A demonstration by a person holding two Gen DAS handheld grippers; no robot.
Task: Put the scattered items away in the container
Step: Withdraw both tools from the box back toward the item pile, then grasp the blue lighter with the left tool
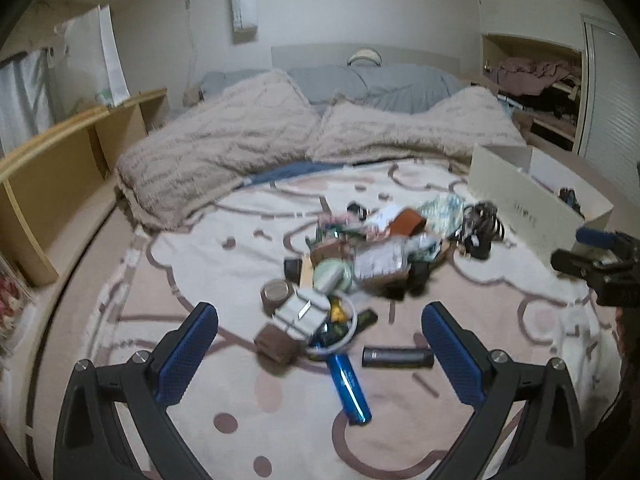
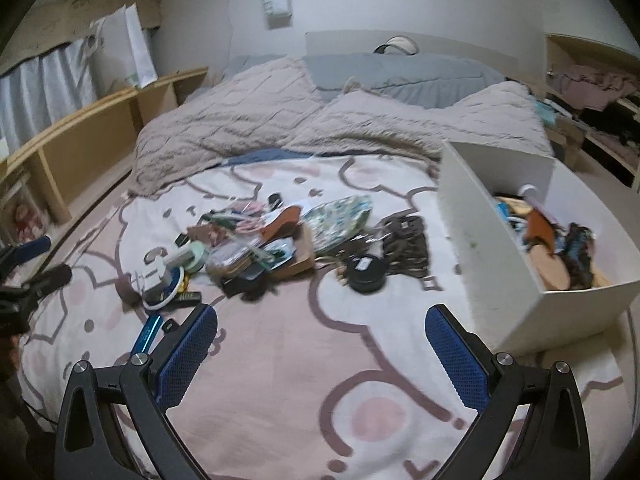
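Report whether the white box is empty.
Not empty: the white box already holds several items, including brown and blue pieces, seen over its rim.

1. Blanket (image 2: 280,360): white with pink patches and mauve outlines.
2. Tube (image 1: 350,386) at six o'clock of the pile: shiny blue.
3. Box (image 2: 480,256): plain white.
4. Tin (image 2: 366,272): black.
5. Pouch (image 2: 340,216): green-and-white print.
6. Finger pads (image 1: 188,356): blue, dimpled.
7. Duvet (image 1: 224,140): beige.

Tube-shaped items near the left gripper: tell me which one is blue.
The shiny blue tube, lying lengthwise between the open left gripper's fingers. The other, the dark tube, lies crosswise just to its right.
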